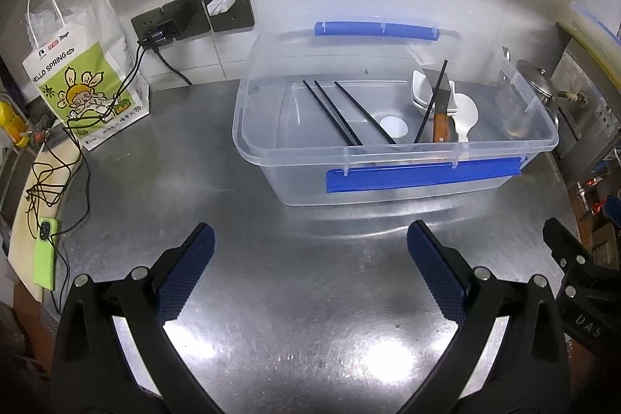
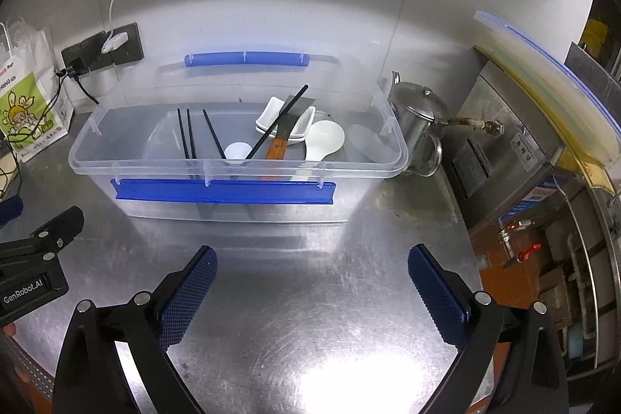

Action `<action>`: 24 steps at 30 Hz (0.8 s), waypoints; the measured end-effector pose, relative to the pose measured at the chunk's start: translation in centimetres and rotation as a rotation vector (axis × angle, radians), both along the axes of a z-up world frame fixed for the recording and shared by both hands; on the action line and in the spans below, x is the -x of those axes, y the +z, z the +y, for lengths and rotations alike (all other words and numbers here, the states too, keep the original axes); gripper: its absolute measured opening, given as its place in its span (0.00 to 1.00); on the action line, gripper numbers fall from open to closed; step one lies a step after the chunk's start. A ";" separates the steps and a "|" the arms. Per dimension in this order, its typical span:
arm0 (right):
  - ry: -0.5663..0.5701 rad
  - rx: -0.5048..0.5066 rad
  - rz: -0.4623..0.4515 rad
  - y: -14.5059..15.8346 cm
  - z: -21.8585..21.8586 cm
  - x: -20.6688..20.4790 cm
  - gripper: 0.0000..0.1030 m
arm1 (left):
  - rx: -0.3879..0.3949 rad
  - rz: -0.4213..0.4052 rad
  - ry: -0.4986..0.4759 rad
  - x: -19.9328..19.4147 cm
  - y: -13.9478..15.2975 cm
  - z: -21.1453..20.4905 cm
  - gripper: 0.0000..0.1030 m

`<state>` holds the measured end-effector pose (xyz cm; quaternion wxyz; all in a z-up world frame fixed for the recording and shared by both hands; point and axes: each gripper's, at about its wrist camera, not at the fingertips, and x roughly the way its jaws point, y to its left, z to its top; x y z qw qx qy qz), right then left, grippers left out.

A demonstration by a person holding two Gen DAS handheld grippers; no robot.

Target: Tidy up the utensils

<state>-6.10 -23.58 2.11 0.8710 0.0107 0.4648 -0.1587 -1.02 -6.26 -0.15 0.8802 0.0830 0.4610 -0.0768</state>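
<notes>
A clear plastic bin point(image 1: 388, 177) point(image 2: 233, 165) with blue latches stands on the steel counter ahead of both grippers. Inside lie black chopsticks point(image 1: 337, 115) point(image 2: 186, 138), a white round spoon point(image 1: 394, 127) point(image 2: 237, 151), a wooden-handled scraper point(image 1: 442, 119) point(image 2: 281, 138), small white dishes point(image 1: 421, 88) point(image 2: 271, 115) and a white rice paddle point(image 1: 465, 115) point(image 2: 324, 140). My left gripper point(image 1: 310, 239) hangs open over bare counter in front of the bin, nothing between its blue pads. My right gripper point(image 2: 312, 258) is likewise open and empty, beside the left one.
A paper bag point(image 1: 85, 76) and wall sockets point(image 1: 194, 16) with cables sit at the back left. A green phone point(image 1: 46, 255) lies at the counter's left edge. A steel pot point(image 2: 417, 111) stands right of the bin, with an appliance point(image 2: 524, 158) beyond it.
</notes>
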 end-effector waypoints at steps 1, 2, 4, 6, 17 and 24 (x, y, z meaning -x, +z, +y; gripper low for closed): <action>0.002 0.001 0.005 0.0 0.0 0.0 0.95 | -0.008 0.002 -0.001 0.0 -0.1 -0.1 0.93; 0.006 0.004 0.013 -0.1 0.0 -0.1 0.95 | -0.011 0.004 -0.003 0.1 -0.2 -0.2 0.93; 0.009 0.016 0.025 -0.2 0.1 -0.2 0.95 | -0.018 0.010 -0.006 0.1 -0.3 -0.3 0.93; 0.015 0.026 0.030 -0.2 0.2 -0.3 0.95 | -0.014 0.021 -0.005 0.2 -0.6 -0.4 0.93; 0.008 0.032 0.019 0.1 0.3 -0.4 0.95 | -0.011 0.024 0.006 -0.3 -0.6 -0.2 0.93; 0.013 0.032 0.026 0.0 0.6 -0.4 0.95 | -0.015 0.031 -0.018 -0.2 -0.8 -0.6 0.93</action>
